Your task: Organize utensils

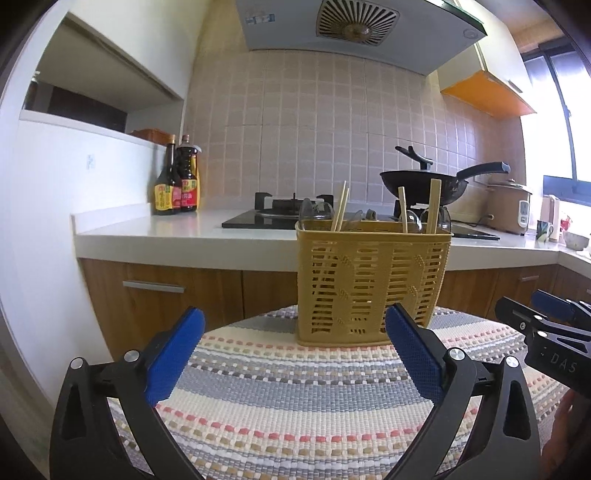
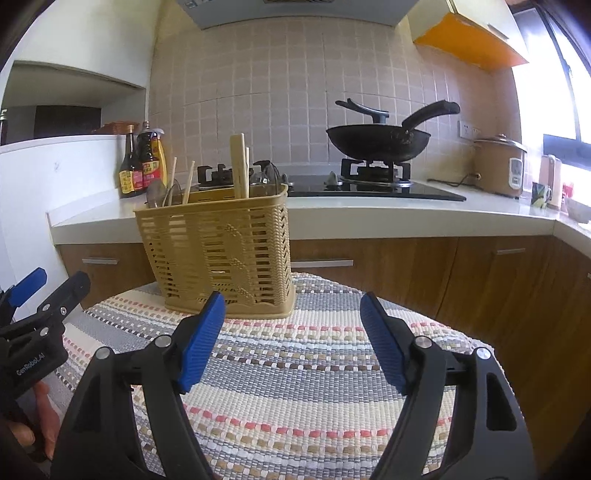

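Utensil basket [image 1: 373, 284], tan plastic lattice, upright on striped woven mat [image 1: 295, 398], toward the mat's far edge. Loaded: wooden chopsticks [image 1: 340, 206] sticking up at left, more chopsticks [image 1: 435, 206] at right, clear spoon bowls [image 1: 316, 210] poking above the rim between them. Exact count hard to tell through the lattice.

Left gripper [image 1: 295, 343]: jaws spread wide, nothing between blue pads [image 1: 173, 358], hovering low over mat, just short of basket; right pad overlaps basket's lower right corner in left wrist view, contact cannot be confirmed.

Right gripper [image 2: 293, 339]: also wide, nothing held, blue pads [image 2: 384, 343] over mat, basket ahead and to its left. Same basket in right wrist view [image 2: 218, 251], seen from the corner, broad wooden handle [image 2: 239, 166] standing tallest.

Each gripper visible at the edge of the other's view: right one [image 1: 546, 325] at far right, left one [image 2: 40, 295] at far left; both side by side, near each other.

Behind: white counter [image 2: 369, 218], black gas hob [image 2: 369, 188] with black wok [image 2: 378, 142] on burner, two sauce bottles [image 1: 177, 181] in the corner, rice cooker [image 2: 500, 166] at right, range hood [image 1: 354, 26] overhead, wood cabinets [image 2: 406, 273] below.
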A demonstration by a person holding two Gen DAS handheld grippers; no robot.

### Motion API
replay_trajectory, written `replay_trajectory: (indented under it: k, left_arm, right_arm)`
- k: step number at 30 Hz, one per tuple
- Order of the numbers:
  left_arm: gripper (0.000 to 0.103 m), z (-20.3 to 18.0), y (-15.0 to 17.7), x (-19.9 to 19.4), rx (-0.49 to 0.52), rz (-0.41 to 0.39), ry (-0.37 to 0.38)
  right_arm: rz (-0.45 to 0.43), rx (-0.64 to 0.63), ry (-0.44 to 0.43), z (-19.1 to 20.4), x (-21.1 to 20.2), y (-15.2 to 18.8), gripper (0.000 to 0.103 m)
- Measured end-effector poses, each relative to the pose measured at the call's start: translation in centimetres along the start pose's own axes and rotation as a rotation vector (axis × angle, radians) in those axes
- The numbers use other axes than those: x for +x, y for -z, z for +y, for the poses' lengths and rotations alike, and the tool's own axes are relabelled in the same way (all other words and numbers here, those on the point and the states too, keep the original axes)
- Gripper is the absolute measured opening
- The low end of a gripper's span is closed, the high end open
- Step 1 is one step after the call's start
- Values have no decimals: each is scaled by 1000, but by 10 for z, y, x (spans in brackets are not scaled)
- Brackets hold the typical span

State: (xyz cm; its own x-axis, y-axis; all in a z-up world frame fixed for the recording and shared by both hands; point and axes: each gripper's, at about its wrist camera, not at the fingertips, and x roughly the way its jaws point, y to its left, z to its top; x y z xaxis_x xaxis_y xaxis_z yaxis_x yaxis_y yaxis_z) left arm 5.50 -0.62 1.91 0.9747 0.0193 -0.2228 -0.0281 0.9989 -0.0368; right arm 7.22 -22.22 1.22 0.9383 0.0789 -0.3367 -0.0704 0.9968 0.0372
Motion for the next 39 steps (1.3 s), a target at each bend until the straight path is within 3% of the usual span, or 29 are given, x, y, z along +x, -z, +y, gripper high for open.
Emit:
replay_trajectory:
  k: [13, 39]
  left_arm:
    - [95, -5, 2, 3, 8, 34, 21]
    - [95, -9, 3, 4, 25, 44, -5]
  right_arm:
    - [16, -20, -1, 3, 2, 2, 76]
    - [38, -13, -11, 3, 7, 2, 80]
